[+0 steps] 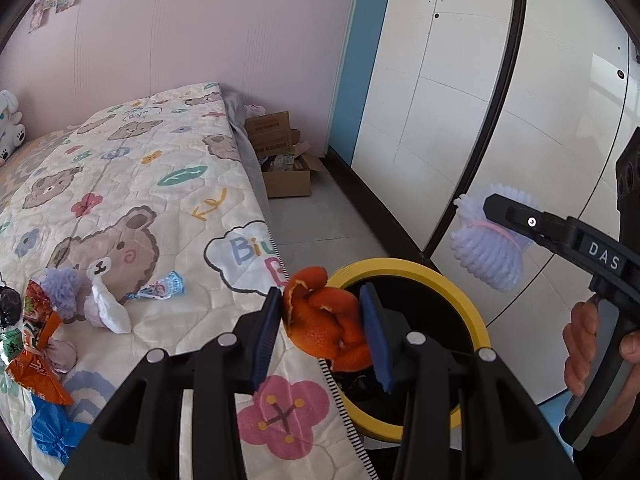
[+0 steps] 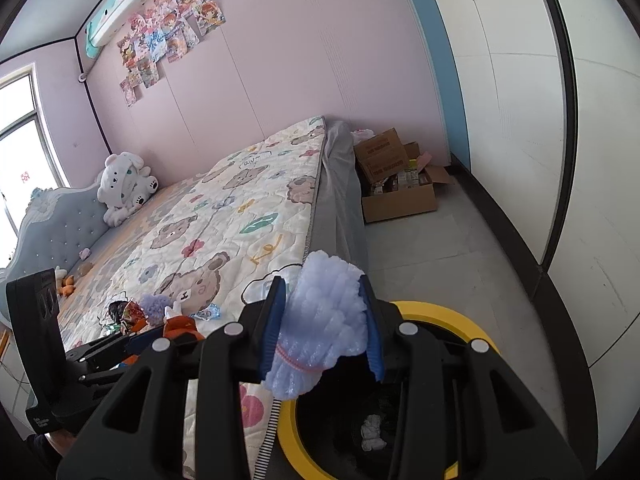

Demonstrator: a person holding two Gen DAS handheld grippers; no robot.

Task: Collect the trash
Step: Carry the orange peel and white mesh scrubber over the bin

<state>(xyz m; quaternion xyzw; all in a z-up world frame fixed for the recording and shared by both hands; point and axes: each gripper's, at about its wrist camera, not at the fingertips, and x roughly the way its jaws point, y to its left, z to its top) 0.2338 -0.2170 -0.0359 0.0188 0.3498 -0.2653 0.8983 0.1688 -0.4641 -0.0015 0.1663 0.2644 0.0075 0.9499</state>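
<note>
My left gripper (image 1: 322, 334) is shut on an orange peel (image 1: 328, 320), held over the bed's edge beside the yellow-rimmed black trash bin (image 1: 452, 280). My right gripper (image 2: 326, 326) is shut on a pale purple foam fruit net (image 2: 324, 332) tied with a pink band, held above the bin's rim (image 2: 460, 316); the net also shows in the left wrist view (image 1: 488, 240). A white crumpled scrap (image 2: 372, 432) lies inside the bin. More trash lies on the bed at left: orange snack wrappers (image 1: 36, 352), a blue wrapper (image 1: 54, 432), a candy wrapper (image 1: 160, 290), white tissue (image 1: 112, 312).
The bed with a bear-print quilt (image 1: 132, 184) fills the left. A white plush toy (image 2: 124, 188) sits at the headboard. Open cardboard boxes (image 2: 396, 184) stand on the floor past the bed. A white wardrobe (image 1: 460, 100) lines the right side.
</note>
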